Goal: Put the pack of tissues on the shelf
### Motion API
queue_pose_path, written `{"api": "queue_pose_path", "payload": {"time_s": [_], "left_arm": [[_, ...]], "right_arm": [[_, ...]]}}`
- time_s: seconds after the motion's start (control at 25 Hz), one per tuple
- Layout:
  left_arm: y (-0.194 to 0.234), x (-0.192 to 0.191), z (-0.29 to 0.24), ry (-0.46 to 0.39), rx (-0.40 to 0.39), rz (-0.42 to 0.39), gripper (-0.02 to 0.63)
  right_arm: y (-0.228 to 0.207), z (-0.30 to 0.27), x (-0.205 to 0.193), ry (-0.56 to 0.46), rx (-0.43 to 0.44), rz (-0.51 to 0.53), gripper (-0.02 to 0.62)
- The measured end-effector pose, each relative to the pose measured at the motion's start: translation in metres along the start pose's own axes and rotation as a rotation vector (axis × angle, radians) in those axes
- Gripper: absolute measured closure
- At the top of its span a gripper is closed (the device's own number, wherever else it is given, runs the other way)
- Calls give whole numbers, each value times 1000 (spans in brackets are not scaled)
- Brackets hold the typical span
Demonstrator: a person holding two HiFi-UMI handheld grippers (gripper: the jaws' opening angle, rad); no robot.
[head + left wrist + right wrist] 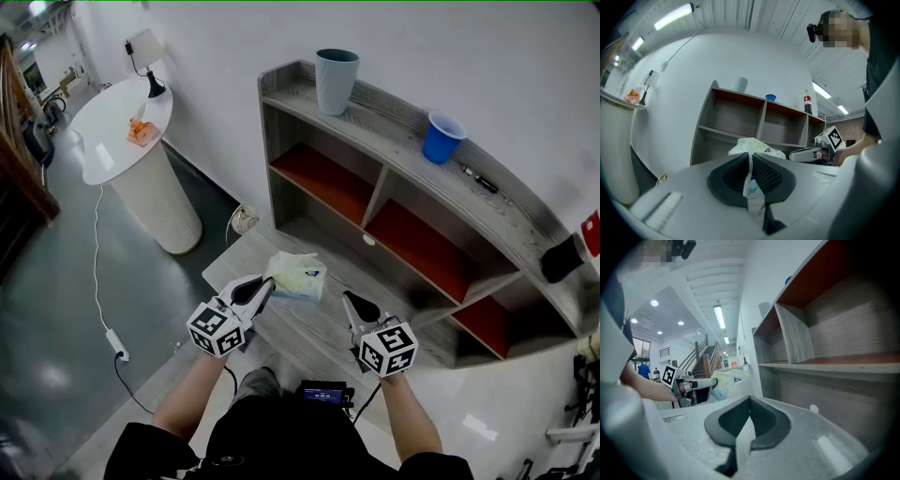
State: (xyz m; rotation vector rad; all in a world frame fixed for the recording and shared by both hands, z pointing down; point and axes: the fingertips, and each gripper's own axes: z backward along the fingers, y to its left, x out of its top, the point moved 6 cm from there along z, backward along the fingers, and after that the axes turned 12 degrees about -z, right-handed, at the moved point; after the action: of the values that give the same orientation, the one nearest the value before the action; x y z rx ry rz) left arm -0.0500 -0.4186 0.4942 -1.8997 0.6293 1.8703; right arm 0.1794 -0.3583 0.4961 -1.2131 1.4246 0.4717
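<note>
Carry step now: my left gripper point(266, 287) is pinched nearly closed on a thin fold of wrapper of the pale yellow-white plastic pack of tissues point(298, 273); the pack hangs off the jaw tips, seemingly just clear of the low grey wooden desk point(228, 268), with the grey wooden shelf with red-lined compartments point(385, 132) straight ahead; my right gripper point(350, 299) has its jaws pressed together on nothing and rides alongside, just right of the pack; so the pick looks done and the placing is not yet begun; next I reckon the pack goes forward and up, over a front board edge and into an opening, and only then do the jaws let go; the hold is on film only, not on the body of the pack, so I'd move smoothly or it may swing or slide out; edges to mind: the front lips of the boards and the upright dividers between compartments, any of which could catch the dangling pack; the top board carries a tall grey-green cup point(336, 80) at its left end, a blue plastic cup point(441, 138) further along and a dark pen point(479, 179) beyond that; there is a bare stretch between the two cups; the red compartments I can see look empty and roomy, the left one nearest my line of travel.
</note>
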Motion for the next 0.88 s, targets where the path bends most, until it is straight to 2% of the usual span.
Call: {"api": "queue_pose_path", "payload": {"time_s": [0.2,0.52,0.88], "left_arm": [[11,21,-13,12,-38,-16,586],[37,58,-47,12,-110,-49,586],[73,92,-87,-15,-153,-81,586]], "right_arm": [[1,-1,17,11,36,12,592],[4,-17,52,21,38,56,592],[1,-48,90,-20,-32,48,592]]}}
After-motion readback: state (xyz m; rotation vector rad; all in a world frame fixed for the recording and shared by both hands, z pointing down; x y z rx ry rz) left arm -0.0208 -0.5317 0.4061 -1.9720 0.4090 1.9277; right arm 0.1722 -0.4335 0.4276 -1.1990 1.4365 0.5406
